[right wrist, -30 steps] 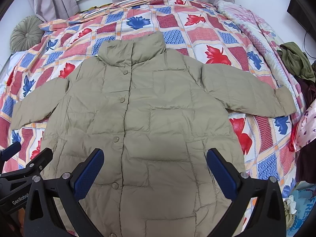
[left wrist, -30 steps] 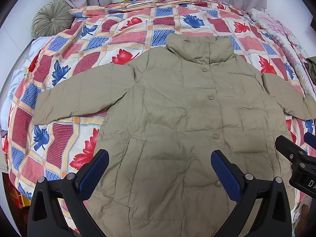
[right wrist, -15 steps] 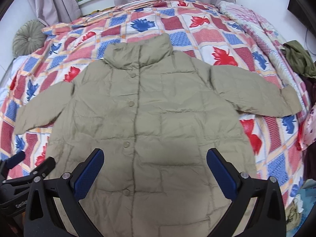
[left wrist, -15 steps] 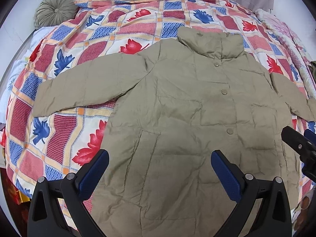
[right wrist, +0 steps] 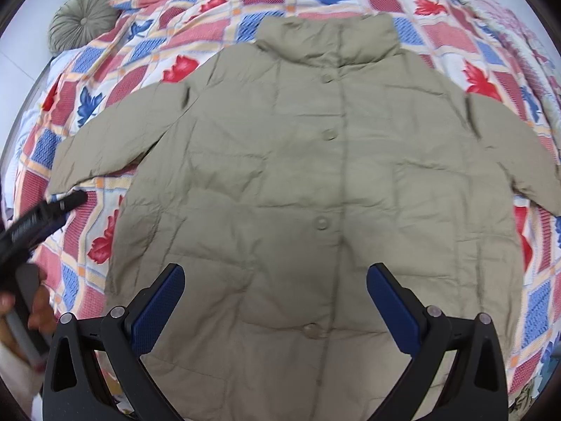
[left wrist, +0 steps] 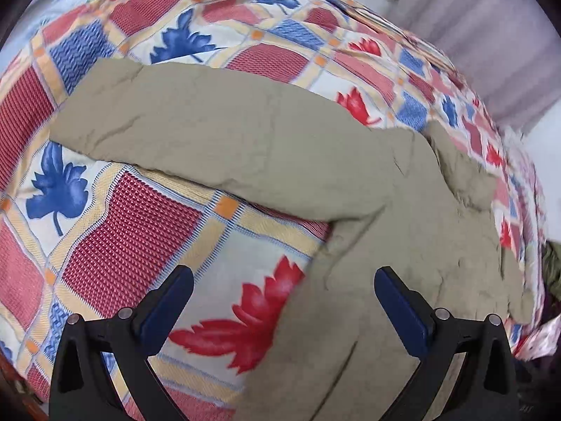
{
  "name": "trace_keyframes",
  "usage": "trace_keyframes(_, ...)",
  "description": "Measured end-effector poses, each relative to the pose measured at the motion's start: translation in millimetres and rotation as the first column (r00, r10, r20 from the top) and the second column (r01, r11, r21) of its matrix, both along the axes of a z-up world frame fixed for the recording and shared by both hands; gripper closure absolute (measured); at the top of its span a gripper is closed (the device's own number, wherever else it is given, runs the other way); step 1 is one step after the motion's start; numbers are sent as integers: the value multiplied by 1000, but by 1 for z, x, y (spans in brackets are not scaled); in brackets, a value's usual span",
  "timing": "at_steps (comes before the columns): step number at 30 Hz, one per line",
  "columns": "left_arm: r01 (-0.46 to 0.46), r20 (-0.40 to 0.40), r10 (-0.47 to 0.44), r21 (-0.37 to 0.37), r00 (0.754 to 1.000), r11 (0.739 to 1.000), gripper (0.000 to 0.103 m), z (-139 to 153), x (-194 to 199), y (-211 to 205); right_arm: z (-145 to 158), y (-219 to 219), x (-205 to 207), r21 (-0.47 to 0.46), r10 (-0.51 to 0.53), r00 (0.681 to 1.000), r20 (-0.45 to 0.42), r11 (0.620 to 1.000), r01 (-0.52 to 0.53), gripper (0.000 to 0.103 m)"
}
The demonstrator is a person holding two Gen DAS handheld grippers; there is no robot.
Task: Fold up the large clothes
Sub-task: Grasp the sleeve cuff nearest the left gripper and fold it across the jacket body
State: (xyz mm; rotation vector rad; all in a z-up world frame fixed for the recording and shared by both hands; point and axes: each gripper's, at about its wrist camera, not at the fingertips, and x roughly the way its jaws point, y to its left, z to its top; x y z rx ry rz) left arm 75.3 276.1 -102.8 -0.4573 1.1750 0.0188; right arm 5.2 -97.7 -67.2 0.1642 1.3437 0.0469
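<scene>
**A:** So the khaki jacket point(right wrist: 315, 182) is flat on the bed point(right wrist: 217, 24), buttoned, sleeves out. Both tongs gaping, holding nothing. What's the catch?

**B:** The left tongs point(left wrist: 284, 298) sit low by the jacket's left sleeve point(left wrist: 217, 140). It looks puffy and slick, so I'd guess a shallow pinch slips off, or grabs the quilt point(left wrist: 115, 210) under it and drags that along too.

**A:** And the right tongs point(right wrist: 275, 291)?

**B:** Just over the jacket's hem.

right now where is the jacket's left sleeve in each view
Left wrist: the sleeve runs across the middle, above the open left tool.
Right wrist: it lies at the left, its cuff near the left tool's tip.
Shared landmark: the red leaf below the sleeve.
</scene>
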Motion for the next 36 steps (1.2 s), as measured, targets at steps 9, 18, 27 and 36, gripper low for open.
trace_keyframes(9, -195, -53, 188, -272, 981, 942, 0, -85, 58, 104, -32, 40, 12, 15, 18, 998, -54, 1000, -17, 0)
trace_keyframes(18, -246, 6, 258, -276, 966, 929, 0, -79, 105, 131, -39, 65, 40, 25, 6, 1000, -12, 1000, -6, 0)
trace_keyframes(27, -339, -24, 339, -119, 940, 933, 84, -91, 135, 153, -43, 84, 103, 136, -52, 997, 63, 990, 43, 8)
trace_keyframes(36, -114, 283, 43, 239, 958, 964, 95, 28, 119, 98, -79, 107, 155, 314, -180, 982, 51, 937, 155, 87)
